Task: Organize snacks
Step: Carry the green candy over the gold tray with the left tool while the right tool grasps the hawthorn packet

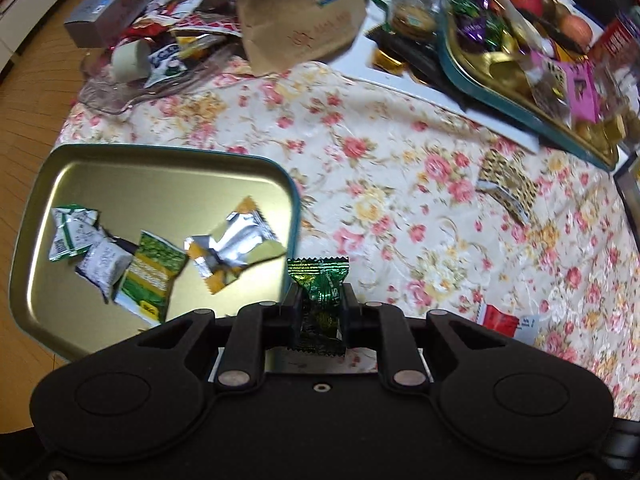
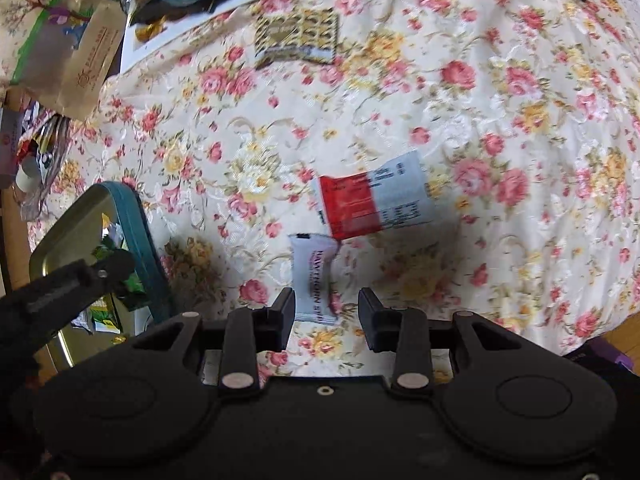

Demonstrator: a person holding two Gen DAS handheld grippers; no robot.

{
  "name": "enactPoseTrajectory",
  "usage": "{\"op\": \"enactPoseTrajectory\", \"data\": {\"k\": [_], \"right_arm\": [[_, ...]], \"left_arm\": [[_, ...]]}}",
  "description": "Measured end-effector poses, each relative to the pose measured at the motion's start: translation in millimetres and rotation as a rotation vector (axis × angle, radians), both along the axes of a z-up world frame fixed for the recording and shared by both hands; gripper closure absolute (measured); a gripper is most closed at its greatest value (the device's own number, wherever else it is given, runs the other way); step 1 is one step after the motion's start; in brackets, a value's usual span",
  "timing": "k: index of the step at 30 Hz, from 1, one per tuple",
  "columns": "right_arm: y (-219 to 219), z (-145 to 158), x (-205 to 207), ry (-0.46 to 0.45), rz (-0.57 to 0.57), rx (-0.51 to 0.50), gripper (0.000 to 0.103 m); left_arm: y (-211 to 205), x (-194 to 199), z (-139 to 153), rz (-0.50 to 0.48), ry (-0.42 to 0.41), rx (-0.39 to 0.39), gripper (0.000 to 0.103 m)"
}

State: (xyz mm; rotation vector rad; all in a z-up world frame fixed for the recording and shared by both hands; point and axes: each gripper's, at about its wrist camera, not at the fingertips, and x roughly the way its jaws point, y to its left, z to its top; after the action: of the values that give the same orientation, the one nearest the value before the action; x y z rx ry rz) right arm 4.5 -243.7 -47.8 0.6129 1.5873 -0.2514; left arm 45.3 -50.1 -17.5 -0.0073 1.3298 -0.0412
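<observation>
My left gripper (image 1: 320, 300) is shut on a green foil candy (image 1: 320, 280), held just right of the gold tin tray (image 1: 120, 172) with a teal rim. The tray holds several wrapped snacks (image 1: 152, 276). My right gripper (image 2: 326, 308) is open above a white hawthorn snack packet (image 2: 314, 276) that lies between its fingers on the floral cloth. A red and white packet (image 2: 372, 204) lies just beyond it. The left gripper (image 2: 116, 268) with the green candy shows in the right wrist view over the tray's edge (image 2: 140, 232).
A leopard-print packet (image 1: 506, 184) lies on the floral cloth; it also shows in the right wrist view (image 2: 298, 34). A second teal tray (image 1: 520, 112) full of sweets sits at the back right. Paper bags (image 1: 296, 16), a box (image 1: 108, 4) and wrappers clutter the back left.
</observation>
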Motion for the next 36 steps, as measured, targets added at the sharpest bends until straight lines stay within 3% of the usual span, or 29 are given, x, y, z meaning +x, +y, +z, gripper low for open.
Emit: {"op": "enactPoseTrajectory", "data": {"k": [13, 17, 23, 28, 36], "right_arm": [[40, -43, 13, 0.074, 0.072, -0.071, 0.065], [57, -44, 13, 0.052, 0.136, -0.123, 0.065], [77, -44, 17, 0.032, 0.200, -0.154, 0.078], [80, -36, 16, -0.005, 0.224, -0.145, 0.080], [60, 4, 19, -0.066, 0.211, -0.109, 0.080]], "left_arm": [[27, 3, 6, 0.083, -0.014, 0.000, 0.078], [25, 3, 6, 0.076, -0.015, 0.005, 0.078], [24, 3, 5, 0.075, -0.009, 0.012, 0.078], [26, 3, 8, 0.080, -0.015, 0.007, 0.078], [34, 3, 16, 0.080, -0.001, -0.025, 0.078]]}}
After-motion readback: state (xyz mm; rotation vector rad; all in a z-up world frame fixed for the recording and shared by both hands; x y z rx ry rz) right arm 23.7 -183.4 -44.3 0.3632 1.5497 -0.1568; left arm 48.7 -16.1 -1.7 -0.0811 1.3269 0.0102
